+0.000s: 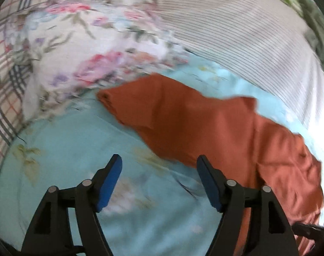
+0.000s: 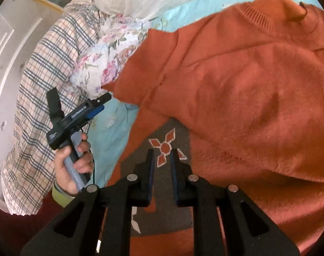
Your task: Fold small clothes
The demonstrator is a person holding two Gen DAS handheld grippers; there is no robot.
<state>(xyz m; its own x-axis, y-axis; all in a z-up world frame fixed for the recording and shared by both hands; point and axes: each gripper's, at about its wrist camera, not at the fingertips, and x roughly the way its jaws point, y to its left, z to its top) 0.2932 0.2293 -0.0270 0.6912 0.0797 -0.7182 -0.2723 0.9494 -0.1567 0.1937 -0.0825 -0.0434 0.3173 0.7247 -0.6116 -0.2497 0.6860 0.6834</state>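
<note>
- The orange sweater (image 2: pixel 236 98) lies rumpled on the turquoise bedsheet (image 1: pixel 61 155), sleeve (image 1: pixel 144 104) trailing ahead of my left gripper (image 1: pixel 159 181).
- My left gripper gapes empty; my right gripper (image 2: pixel 163 166) is narrowly parted over the brown patterned panel (image 2: pixel 168 149), gripping nothing.
- I judge a fold underway; next I pinch the sleeve.
- No containers in view.
</note>
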